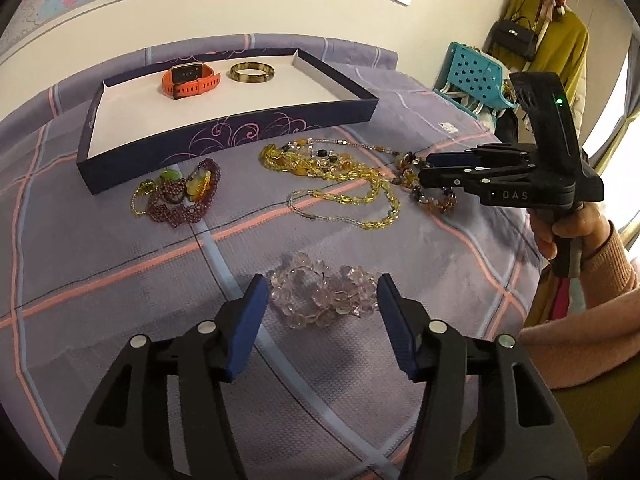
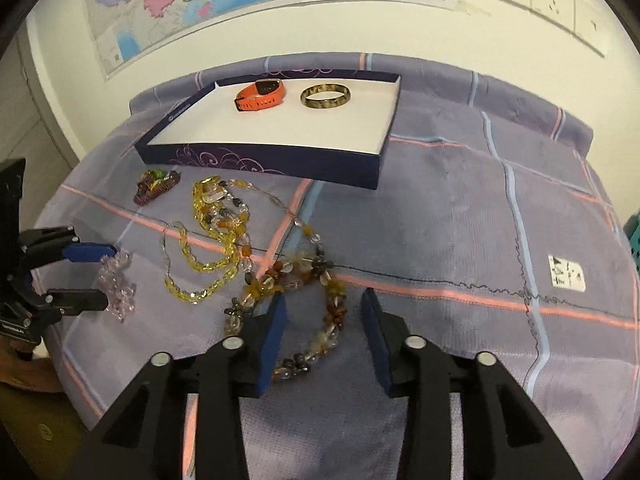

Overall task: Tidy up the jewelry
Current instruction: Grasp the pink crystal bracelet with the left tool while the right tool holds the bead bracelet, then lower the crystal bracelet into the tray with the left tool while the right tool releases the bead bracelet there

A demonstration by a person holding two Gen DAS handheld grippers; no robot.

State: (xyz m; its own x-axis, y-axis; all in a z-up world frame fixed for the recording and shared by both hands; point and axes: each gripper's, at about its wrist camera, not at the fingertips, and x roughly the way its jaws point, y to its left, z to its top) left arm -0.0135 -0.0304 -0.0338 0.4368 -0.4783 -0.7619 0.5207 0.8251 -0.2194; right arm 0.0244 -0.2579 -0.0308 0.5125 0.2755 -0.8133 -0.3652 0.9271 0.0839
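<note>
Left hand-held gripper (image 1: 320,308) stands half-open astride the clear pink crystal-bead bracelet (image 1: 324,296), ungripped, lying on the bed well short of the shallow navy white-lined cardboard tray (image 1: 224,136), presumably for pickup; right hand-held gripper (image 2: 324,320) likewise part-open over the amber-and-smoky stone-bead necklace (image 2: 316,288).

- A bed covered by a purple plaid sheet (image 2: 440,208) with pink and pale blue stripes carries everything.
- A shallow dark blue cardboard box lid (image 1: 224,136) with a white inside lies near the wall.
- A dark red beaded bracelet cluster (image 1: 180,194) sits just before it.
- A yellow glass bead necklace (image 2: 208,252) sprawls beside a mixed amber-and-brown stone necklace (image 2: 320,304).
- A clear pale pink crystal bracelet (image 1: 324,296) lies nearest.
</note>
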